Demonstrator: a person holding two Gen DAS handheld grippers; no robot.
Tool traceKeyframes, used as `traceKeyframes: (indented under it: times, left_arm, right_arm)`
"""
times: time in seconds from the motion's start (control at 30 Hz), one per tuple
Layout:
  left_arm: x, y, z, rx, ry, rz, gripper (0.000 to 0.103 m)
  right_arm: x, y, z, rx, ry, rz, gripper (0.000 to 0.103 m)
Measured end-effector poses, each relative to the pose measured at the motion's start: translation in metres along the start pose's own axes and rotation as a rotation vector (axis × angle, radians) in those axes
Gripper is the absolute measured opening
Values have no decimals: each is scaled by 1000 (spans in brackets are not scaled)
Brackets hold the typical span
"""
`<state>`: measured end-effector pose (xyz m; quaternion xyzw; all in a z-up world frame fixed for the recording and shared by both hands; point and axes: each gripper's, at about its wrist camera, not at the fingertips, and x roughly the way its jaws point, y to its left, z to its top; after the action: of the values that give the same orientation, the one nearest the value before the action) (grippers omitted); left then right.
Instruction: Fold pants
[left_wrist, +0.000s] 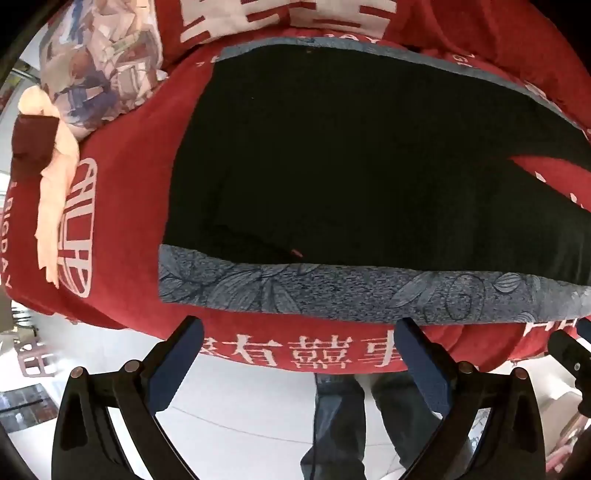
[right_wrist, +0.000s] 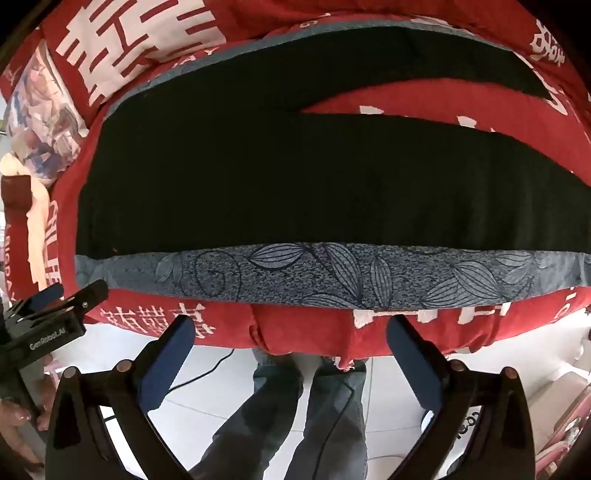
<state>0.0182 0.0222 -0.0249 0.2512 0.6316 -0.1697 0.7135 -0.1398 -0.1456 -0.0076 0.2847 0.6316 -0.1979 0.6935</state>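
Note:
Black pants (left_wrist: 332, 166) with a grey-blue leaf-print side stripe (left_wrist: 332, 291) lie flat on a red bedspread (left_wrist: 136, 192). In the right wrist view the pants (right_wrist: 295, 184) show both legs spread apart, with red cloth between them at the right. My left gripper (left_wrist: 299, 336) is open and empty, just off the near stripe edge. My right gripper (right_wrist: 291, 332) is open and empty, also just short of the stripe (right_wrist: 332, 277). The left gripper also shows in the right wrist view (right_wrist: 55, 306) at far left.
A patterned pillow (left_wrist: 99, 62) and a peach cloth (left_wrist: 55, 192) lie at the bed's left end. The person's legs (right_wrist: 295, 406) stand on white tile floor below the bed edge. A cable (right_wrist: 207, 369) runs on the floor.

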Motion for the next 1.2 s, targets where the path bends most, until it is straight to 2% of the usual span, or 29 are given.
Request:
traceKeyframes:
  times: [0.17,0.37,0.53,1.2]
  left_arm:
    - [-1,2,-5,-8,19,-28,103]
    - [3,2,-10,-13,64,-6,103]
    - [4,3,-15,-27,87,0,103]
    - [-4,-14,-11,-34,82,12,103]
  right_arm:
    - [2,-5,1,17,5,-19,103]
    - [1,-4,1,5,0,-48,103]
    - [3,-3,1,14,4,-40,103]
    - [17,-8,1,-8,29,-26,103]
